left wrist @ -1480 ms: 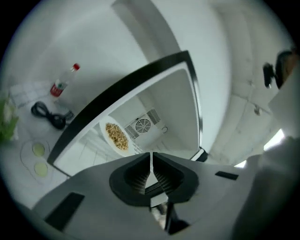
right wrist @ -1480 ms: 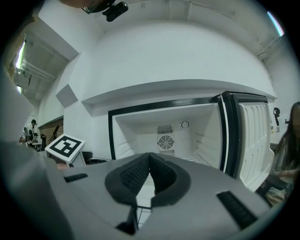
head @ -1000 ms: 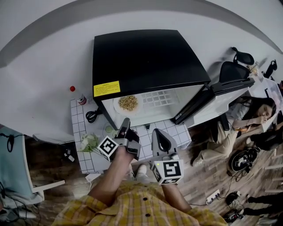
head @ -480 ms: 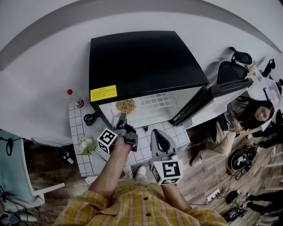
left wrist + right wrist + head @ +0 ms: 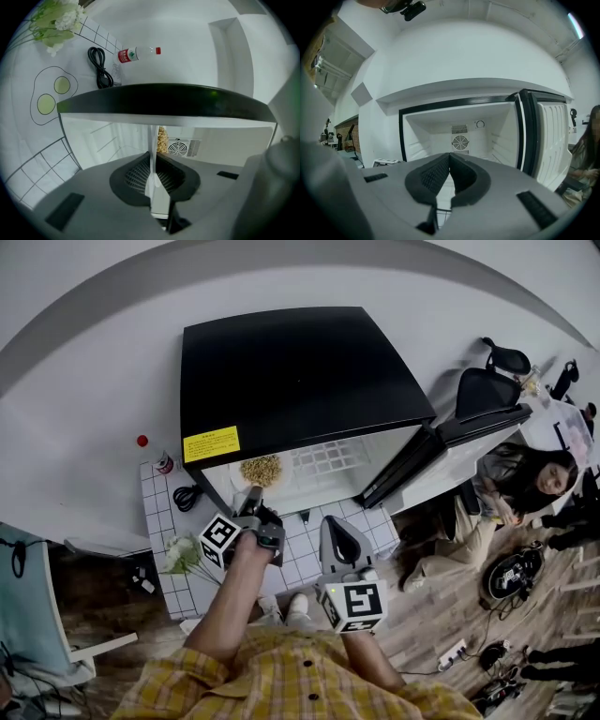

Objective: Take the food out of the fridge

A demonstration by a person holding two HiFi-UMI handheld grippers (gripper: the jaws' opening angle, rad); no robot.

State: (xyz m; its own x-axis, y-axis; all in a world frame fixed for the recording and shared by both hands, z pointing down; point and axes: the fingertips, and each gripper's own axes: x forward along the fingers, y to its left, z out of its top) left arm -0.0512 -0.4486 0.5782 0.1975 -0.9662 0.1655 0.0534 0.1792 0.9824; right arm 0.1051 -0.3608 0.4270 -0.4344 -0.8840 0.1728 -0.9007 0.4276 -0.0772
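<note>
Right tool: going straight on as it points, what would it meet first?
Nothing near: the right tool, shut and empty, points into the open fridge. The way looks free up to the back wall, probably near the fan; depth is unclear.

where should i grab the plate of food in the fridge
Grip the plate by its thin near rim, coming level through the open front of the fridge: the food sits further in, leaving that edge bare. The left gripper is closing there, rim between its jaws.

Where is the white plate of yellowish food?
Head view: the white plate of yellowish food sits left inside the open black fridge, its rim between the left gripper's closing jaws.
</note>
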